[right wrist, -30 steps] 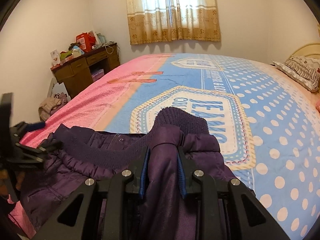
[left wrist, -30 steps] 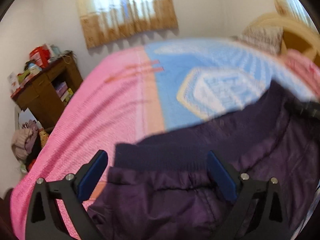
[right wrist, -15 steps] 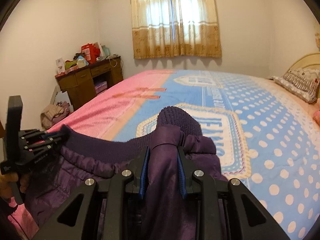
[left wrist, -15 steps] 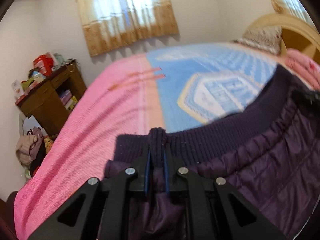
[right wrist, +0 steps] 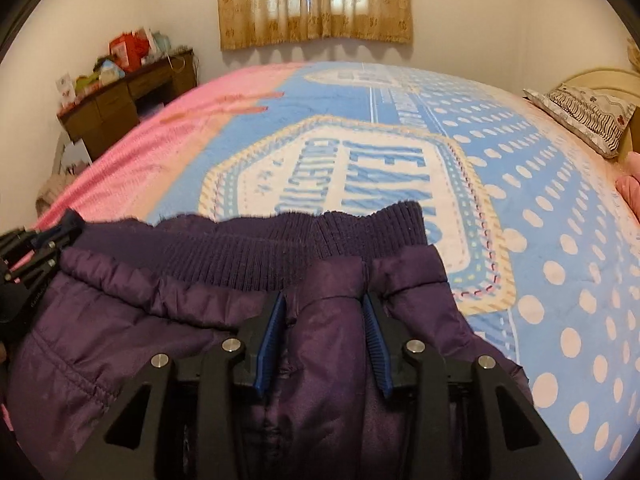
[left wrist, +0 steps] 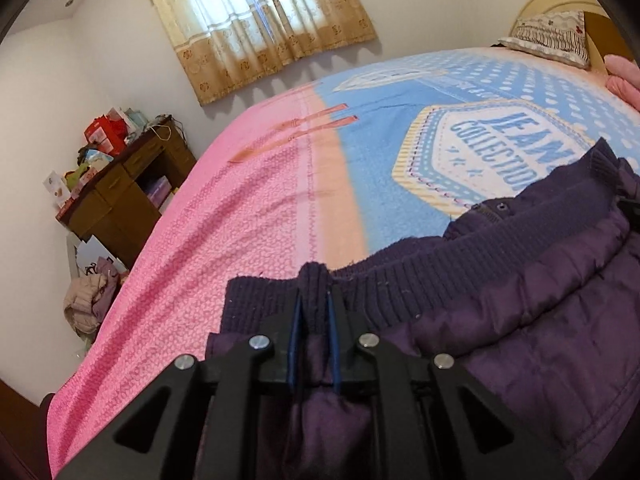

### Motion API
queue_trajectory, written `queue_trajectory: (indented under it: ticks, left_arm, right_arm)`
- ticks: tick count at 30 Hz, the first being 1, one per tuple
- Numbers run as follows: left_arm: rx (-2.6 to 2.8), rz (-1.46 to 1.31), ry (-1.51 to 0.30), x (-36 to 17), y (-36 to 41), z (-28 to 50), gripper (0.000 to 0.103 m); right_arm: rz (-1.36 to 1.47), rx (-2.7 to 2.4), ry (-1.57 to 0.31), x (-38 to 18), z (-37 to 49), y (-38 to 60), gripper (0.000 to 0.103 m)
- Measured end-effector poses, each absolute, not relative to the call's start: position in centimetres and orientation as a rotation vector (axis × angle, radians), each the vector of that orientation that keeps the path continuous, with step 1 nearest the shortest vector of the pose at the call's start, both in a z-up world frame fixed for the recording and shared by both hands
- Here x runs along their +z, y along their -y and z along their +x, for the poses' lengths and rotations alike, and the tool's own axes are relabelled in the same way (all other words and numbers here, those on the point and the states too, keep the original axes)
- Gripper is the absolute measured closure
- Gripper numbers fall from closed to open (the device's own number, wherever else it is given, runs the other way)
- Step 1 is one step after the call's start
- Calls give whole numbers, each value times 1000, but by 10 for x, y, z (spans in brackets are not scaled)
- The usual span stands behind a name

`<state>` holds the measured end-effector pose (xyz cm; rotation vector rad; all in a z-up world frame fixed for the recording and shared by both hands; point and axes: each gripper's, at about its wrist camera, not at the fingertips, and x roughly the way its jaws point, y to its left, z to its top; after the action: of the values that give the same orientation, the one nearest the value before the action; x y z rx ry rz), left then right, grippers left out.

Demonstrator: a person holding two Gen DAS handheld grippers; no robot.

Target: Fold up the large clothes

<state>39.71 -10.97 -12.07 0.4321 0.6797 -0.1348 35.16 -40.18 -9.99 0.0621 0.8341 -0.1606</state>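
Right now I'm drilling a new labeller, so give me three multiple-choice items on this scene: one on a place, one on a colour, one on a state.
1. Where is the patterned pillow?
A on the desk
B at the far right end of the bed
C on the floor

2. What colour is the jacket?
A purple
B green
C white

3. How are the left tongs?
A wide open
B shut on the jacket's knit hem
C out of view

Answers:
1. B, the pillow lies at the bed's right end.
2. A, the quilted shell and the hem are both purple.
3. B, the hem is pinched between the closed jaws.
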Motion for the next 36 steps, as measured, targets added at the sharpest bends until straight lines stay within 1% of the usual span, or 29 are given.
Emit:
queue_trajectory:
  ticks: [10, 22, 24, 27, 28, 29, 31, 32, 33, 34, 35, 36]
  left_arm:
    - [-127, 432, -678, -126, 112, 397, 90]
    - [-124, 439, -684, -127, 114, 399, 90]
    - [-123, 445, -693, -124, 114, 401, 88]
    - [-127, 421, -680, -106, 110, 397, 67]
    - [-125, 407, -667, -97, 108, 393, 54]
    - [-111, 389, -632, -81, 105, 384, 47]
    - [-120, 331, -587, -59, 103, 371, 42]
    - [-147, 285, -568, -44, 103, 360, 34]
    - [-162, 262, -561, -39, 104, 353, 29]
    - [-181, 238, -551, -33, 108, 346, 23]
    - [-202, 228, -543, -33, 116, 341, 18]
    - [-218, 235, -547, -36, 126, 338, 16]
  right_arm:
    - [18, -185, -864, -108, 356, 394, 60]
    - [55, -178, -850, -109, 355, 397, 60]
    - [46, -182, -846, -107, 355, 396, 60]
    - [52, -173, -842, -101, 353, 397, 58]
    - [77, -162, -841, -97, 349, 400, 57]
    - [102, -153, -838, -92, 344, 403, 54]
    - [161, -162, -764, -71, 321, 408, 47]
    - [173, -164, -713, -61, 310, 408, 37]
    - [173, -166, -663, -52, 300, 407, 25]
    - [152, -185, -615, -43, 289, 404, 22]
    - [133, -201, -606, -41, 285, 402, 20]
    - [111, -210, -616, -42, 285, 399, 20]
